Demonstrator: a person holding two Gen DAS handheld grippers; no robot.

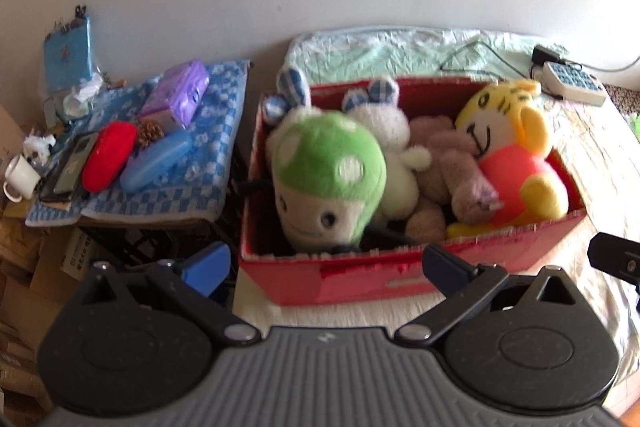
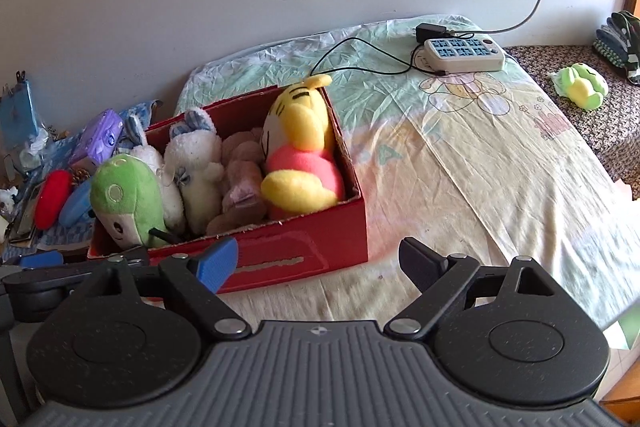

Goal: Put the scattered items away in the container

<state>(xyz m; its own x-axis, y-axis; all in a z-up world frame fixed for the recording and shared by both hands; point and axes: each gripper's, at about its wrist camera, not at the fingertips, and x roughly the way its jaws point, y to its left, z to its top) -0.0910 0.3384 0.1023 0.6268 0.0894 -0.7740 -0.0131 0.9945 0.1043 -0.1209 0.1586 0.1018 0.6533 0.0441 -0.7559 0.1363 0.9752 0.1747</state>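
A red cardboard box (image 1: 352,279) (image 2: 296,247) sits on the bed, packed with plush toys: a green mushroom plush (image 1: 328,179) (image 2: 126,197), a white rabbit (image 1: 384,131) (image 2: 196,159), a brownish plush (image 1: 448,171) (image 2: 244,179) and a yellow tiger in pink (image 1: 508,155) (image 2: 300,155). My left gripper (image 1: 324,263) hovers open just in front of the box, holding nothing. My right gripper (image 2: 320,263) is open and empty near the box's front right corner. A small green frog plush (image 2: 582,89) lies alone on the patterned cover at far right.
A power strip (image 2: 464,55) (image 1: 572,83) with a charger and cables lies at the back of the bed. Left of the box, a blue checked towel (image 1: 208,163) carries a purple pack (image 1: 176,95), red case (image 1: 108,155), blue case (image 1: 156,159) and phone. A white mug (image 1: 20,177) stands at far left.
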